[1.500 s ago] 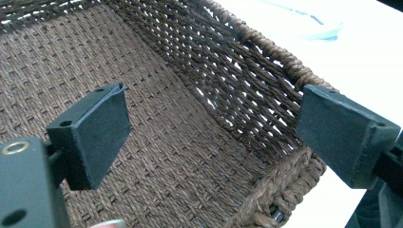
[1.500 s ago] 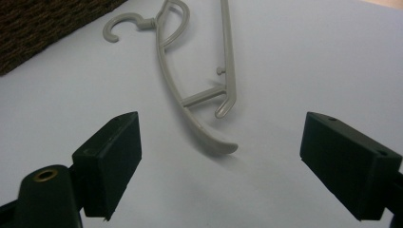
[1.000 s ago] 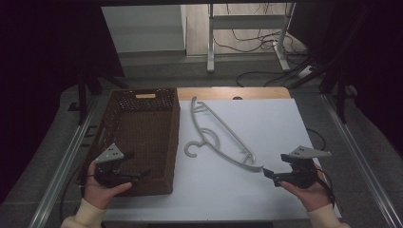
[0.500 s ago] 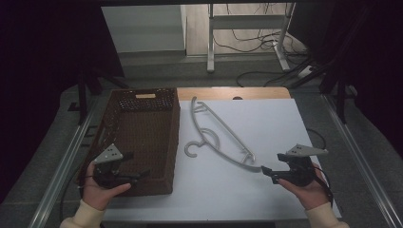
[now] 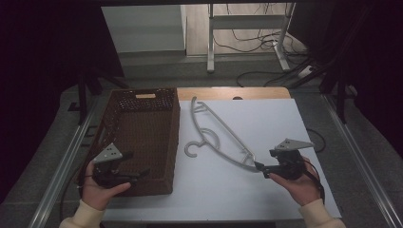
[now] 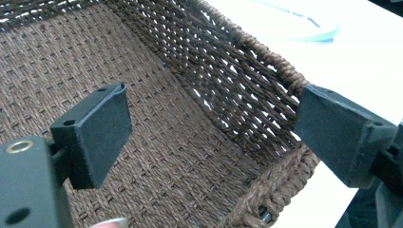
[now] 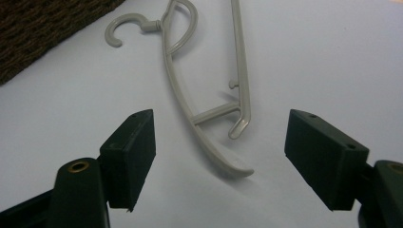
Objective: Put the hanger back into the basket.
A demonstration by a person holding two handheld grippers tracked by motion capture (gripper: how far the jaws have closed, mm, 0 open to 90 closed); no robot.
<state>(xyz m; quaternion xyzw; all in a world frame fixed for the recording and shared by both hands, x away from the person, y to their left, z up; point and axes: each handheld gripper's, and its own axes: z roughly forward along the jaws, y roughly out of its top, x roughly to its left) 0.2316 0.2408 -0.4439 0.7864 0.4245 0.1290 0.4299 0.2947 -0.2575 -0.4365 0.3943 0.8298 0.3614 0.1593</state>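
Grey plastic hanger (image 7: 204,90) lies flat on the white desk (image 5: 294,123), its near tip between and just ahead of the right gripper (image 5: 260,166) fingers, untouched; these have just been closing but stand apart, gripping nothing. Left gripper (image 6: 214,128) fingers released, straddling the wicker basket (image 5: 142,128) wall near its corner.

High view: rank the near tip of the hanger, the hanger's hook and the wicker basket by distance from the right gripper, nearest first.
1. Near tip of the hanger: on the white table just in front of the right gripper.
2. Hanger's hook: farther left, mid-table.
3. Wicker basket: farthest, on the table's left side beyond the hook.
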